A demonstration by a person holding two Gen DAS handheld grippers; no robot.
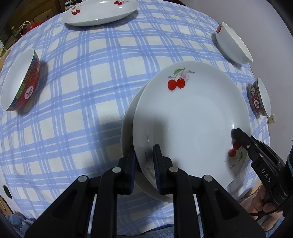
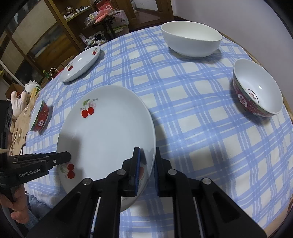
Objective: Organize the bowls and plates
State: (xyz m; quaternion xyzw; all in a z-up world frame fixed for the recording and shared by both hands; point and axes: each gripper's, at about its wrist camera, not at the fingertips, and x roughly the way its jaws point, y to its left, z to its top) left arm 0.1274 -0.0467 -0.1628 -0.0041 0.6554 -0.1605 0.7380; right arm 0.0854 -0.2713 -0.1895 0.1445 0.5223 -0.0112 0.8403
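Observation:
A white cherry plate [image 1: 192,117] [image 2: 106,131] is gripped at opposite rims by both grippers. My left gripper [image 1: 144,161] is shut on its near-left rim, and it shows in the right wrist view as a black finger [image 2: 64,158] at the plate's left edge. On the right rim my right gripper [image 2: 148,164] is shut; its tip [image 1: 237,136] shows in the left wrist view. A second white plate [image 1: 129,117] peeks out as a crescent under the held one. Whether the two plates touch I cannot tell.
On the blue checked tablecloth [image 1: 87,102] stand a third cherry plate [image 1: 99,11] [image 2: 81,64] at the far side, a red bowl [image 1: 20,80] [image 2: 39,117] left, a white bowl [image 1: 232,43] [image 2: 191,39] and a pink-red bowl [image 1: 260,98] [image 2: 256,89] right. Wooden shelves [image 2: 55,33] stand beyond.

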